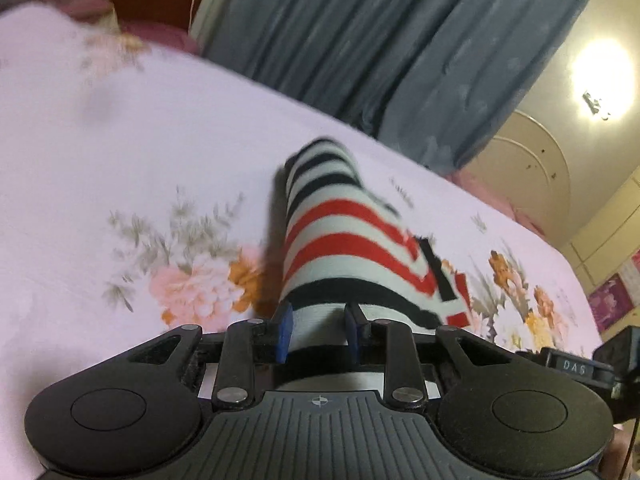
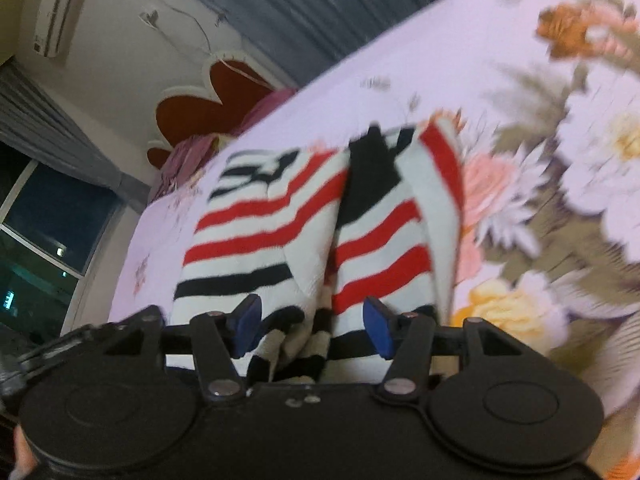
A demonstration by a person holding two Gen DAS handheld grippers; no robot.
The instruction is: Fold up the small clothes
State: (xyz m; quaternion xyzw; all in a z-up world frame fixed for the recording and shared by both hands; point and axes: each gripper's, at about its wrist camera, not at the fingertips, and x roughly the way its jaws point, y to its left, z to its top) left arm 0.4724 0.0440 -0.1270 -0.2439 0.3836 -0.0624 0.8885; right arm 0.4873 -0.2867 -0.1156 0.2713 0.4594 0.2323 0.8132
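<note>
On the bed (image 1: 100, 140), over its floral sheet, the striped garment (image 1: 344, 248) hangs bunched between two grippers. The left gripper (image 1: 318, 330) has its jaws narrowed onto one edge; the right gripper (image 2: 316, 324) has its jaws wider, with gathered cloth between them — a firm grip I cannot confirm. To fold well, I would pull the edges taut and level before lowering. Only the right view shows the window (image 2: 48, 216) and the air conditioner (image 2: 60, 12); only the left shows the ceiling lamp (image 1: 600, 76).
</note>
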